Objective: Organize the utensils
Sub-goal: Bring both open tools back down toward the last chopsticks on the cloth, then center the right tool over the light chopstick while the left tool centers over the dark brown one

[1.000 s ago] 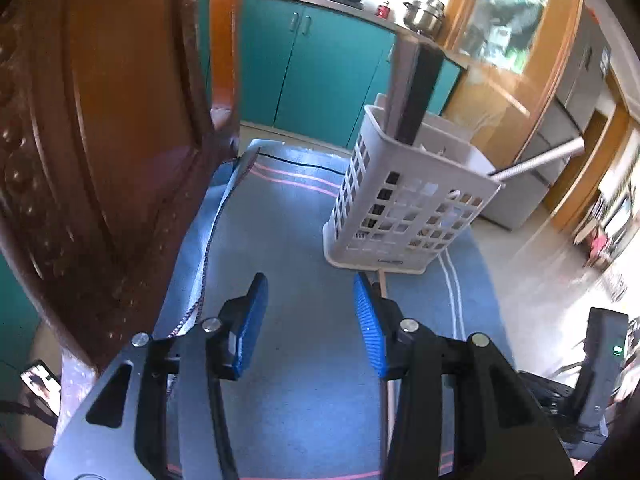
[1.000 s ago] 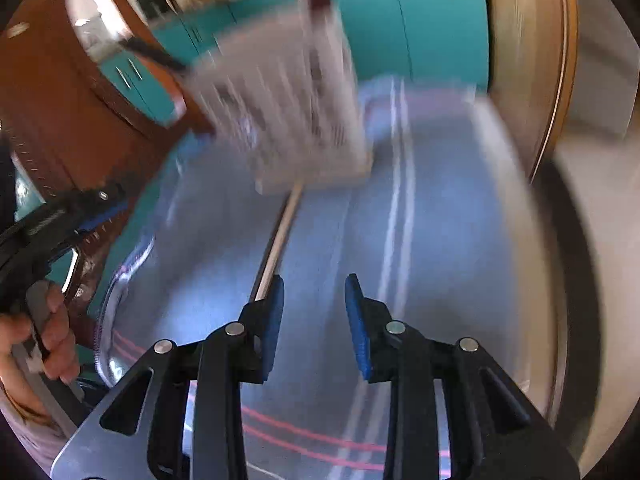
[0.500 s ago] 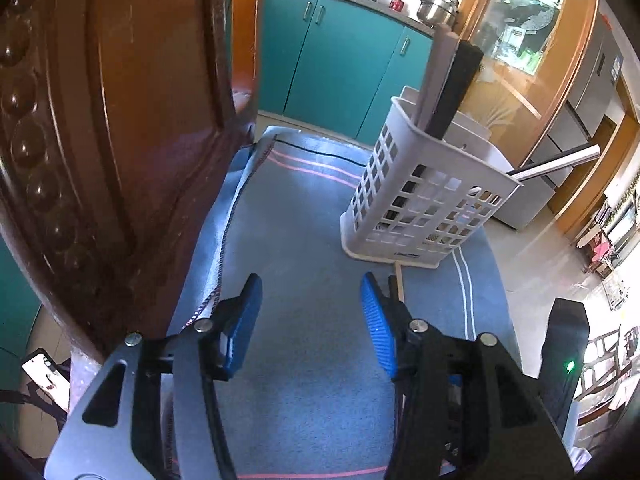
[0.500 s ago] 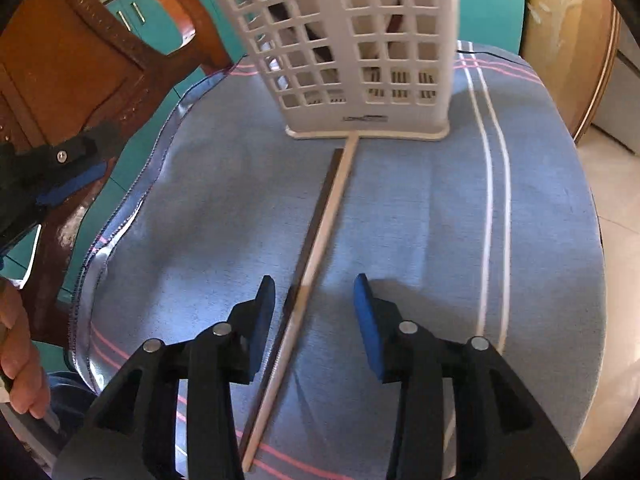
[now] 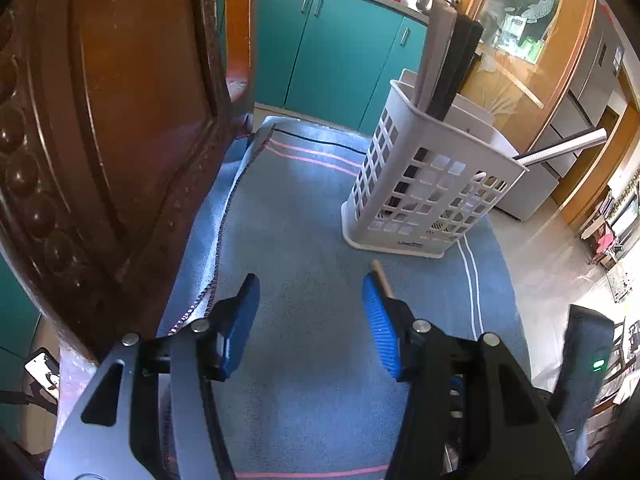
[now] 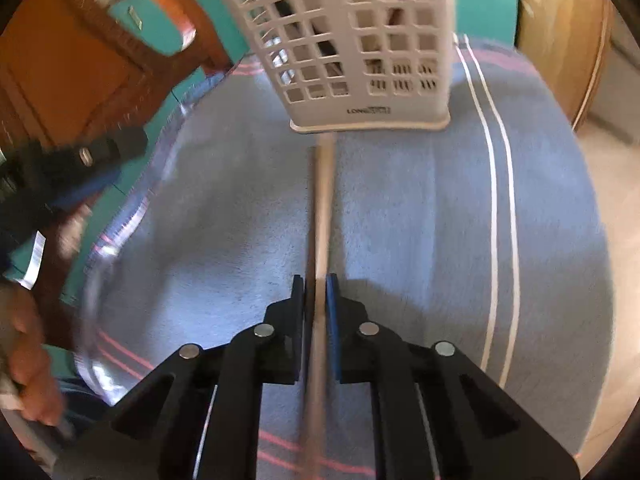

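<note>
In the left wrist view, I am holding the left gripper point(image 5: 310, 322) over the blue towelling cloth with pink and white stripes point(image 5: 308, 240); its blue-padded jaws are opening, with nothing between them. Ahead, the white slotted plastic utensil basket point(image 5: 424, 184) is standing upright on the cloth, carrying tall dark and beige handles and a slanted metal rod point(image 5: 568, 146). The tip of the long pale wooden stick point(image 5: 380, 276) is peeking out just beside my right-hand pad, short of the basket's base. A carved brown wooden chair point(image 5: 112, 120) is filling the left side.

In the right wrist view, I am gripping that wooden stick point(image 6: 322, 216) with the right gripper point(image 6: 316, 292), jaws clamped on its shaft; its far end is reaching almost to the basket point(image 6: 352, 40).
</note>
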The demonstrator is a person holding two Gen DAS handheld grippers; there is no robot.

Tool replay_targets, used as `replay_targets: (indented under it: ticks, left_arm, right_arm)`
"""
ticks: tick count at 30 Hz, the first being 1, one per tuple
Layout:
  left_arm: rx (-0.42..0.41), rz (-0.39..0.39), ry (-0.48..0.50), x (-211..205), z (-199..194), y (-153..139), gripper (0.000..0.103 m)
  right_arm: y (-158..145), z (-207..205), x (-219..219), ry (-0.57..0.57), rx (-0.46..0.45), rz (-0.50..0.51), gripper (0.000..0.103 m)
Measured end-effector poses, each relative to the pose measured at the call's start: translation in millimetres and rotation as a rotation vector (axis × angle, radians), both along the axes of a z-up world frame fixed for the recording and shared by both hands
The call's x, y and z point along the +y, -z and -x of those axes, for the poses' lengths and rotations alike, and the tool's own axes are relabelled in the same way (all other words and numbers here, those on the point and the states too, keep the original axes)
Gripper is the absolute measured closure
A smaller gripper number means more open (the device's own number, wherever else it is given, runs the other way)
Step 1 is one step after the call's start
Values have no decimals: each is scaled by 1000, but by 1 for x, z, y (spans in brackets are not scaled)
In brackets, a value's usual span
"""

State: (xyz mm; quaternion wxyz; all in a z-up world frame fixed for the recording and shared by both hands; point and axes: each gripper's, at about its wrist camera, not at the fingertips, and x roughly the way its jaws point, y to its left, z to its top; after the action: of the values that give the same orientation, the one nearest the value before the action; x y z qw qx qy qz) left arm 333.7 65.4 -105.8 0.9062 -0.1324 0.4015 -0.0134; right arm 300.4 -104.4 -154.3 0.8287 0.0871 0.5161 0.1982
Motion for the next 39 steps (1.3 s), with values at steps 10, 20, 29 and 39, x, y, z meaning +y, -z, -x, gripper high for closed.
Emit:
replay_targets:
  ticks: [10,20,29,39]
  left_arm:
    - [9,-14,24,-8,-2,4,47]
    - [22,-26,20,-9,-4,8,45]
    - [57,-30,11,-8,-8,14,43]
    - [102,-41,16,-10,-12,26,41]
  right_arm:
    - [-23,25,-49,111,-45,-201,91]
    - [-19,19,-42,73,9,-185,89]
    - [-12,10,-8,-69,21,53,88]
    - [-2,0,15,-90,-20,214,90]
